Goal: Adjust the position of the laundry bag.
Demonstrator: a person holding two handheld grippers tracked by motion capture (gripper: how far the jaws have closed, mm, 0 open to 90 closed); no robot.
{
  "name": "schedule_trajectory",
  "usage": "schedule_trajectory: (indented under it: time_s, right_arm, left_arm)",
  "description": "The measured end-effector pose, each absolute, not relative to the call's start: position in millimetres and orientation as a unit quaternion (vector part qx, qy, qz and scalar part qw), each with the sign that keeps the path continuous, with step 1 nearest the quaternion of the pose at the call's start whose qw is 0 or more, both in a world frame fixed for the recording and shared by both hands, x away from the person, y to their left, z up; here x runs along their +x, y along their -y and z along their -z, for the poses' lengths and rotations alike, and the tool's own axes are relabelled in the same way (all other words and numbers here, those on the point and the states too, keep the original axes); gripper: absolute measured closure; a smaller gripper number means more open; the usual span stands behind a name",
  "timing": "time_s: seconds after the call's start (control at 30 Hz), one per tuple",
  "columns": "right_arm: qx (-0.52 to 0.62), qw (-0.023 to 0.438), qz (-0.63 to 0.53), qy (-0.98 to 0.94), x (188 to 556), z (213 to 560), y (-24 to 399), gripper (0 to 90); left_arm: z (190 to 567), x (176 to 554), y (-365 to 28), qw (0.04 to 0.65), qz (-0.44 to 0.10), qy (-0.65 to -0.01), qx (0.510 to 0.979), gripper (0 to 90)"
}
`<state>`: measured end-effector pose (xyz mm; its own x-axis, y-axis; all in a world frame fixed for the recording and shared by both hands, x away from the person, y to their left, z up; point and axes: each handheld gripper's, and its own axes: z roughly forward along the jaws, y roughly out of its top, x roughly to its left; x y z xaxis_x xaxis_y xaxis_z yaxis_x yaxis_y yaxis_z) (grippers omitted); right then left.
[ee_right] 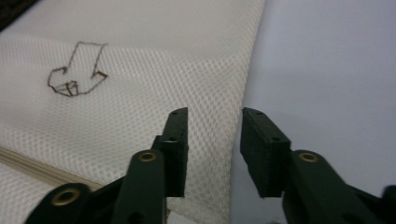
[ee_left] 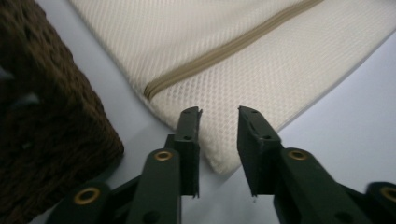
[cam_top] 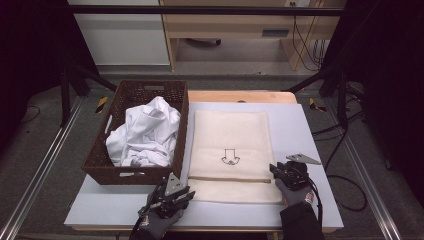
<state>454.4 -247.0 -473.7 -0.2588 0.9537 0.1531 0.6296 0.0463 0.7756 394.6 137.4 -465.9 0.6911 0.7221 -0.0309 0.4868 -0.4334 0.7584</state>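
Observation:
A cream mesh laundry bag (cam_top: 231,145) lies flat on the pale table (cam_top: 300,125), with a tan zipper (cam_top: 230,179) across its near end and a drawn arrow mark (cam_top: 230,157) in the middle. My left gripper (cam_top: 186,194) sits at the bag's near left corner. In the left gripper view its jaws (ee_left: 219,112) stand apart, with the corner of the bag (ee_left: 224,56) below the gap. My right gripper (cam_top: 274,170) is at the bag's right edge. Its jaws (ee_right: 215,112) are apart and straddle the edge of the bag (ee_right: 140,70), beside the arrow mark (ee_right: 74,70).
A dark wicker basket (cam_top: 100,165) stands left of the bag and holds crumpled white clothes (cam_top: 147,132). Its corner (ee_left: 46,116) is close beside my left gripper. Bare table shows right of the bag and along the front edge.

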Motion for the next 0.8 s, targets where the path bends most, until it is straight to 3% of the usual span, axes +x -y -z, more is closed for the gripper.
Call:
schedule_trajectory:
  time_s: [0.03, 0.07, 0.1, 0.23, 0.47, 0.8]
  right_arm:
    - [0.572, 0.209, -0.387, -0.692, 454, 474, 247, 60.6]
    - [0.568, 0.213, -0.397, -0.689, 453, 473, 247, 57.0]
    - [0.563, 0.226, -0.404, -0.684, 451, 470, 247, 49.9]
    - [0.557, 0.241, -0.411, -0.680, 446, 468, 246, 43.3]
    - [0.553, 0.242, -0.426, -0.674, 435, 464, 248, 40.3]
    - [0.555, 0.237, -0.429, -0.672, 427, 465, 251, 39.0]
  left_arm:
    - [466, 395, -137, 0.389, -0.151, -0.363, 0.833, 65.3]
    - [462, 393, -136, 0.397, -0.157, -0.359, 0.830, 65.3]
    - [458, 392, -134, 0.409, -0.155, -0.351, 0.828, 59.5]
    - [452, 391, -129, 0.425, -0.158, -0.343, 0.823, 51.8]
    - [446, 395, -106, 0.429, -0.167, -0.323, 0.827, 43.1]
    - [438, 407, -72, 0.455, -0.160, -0.306, 0.821, 38.0]
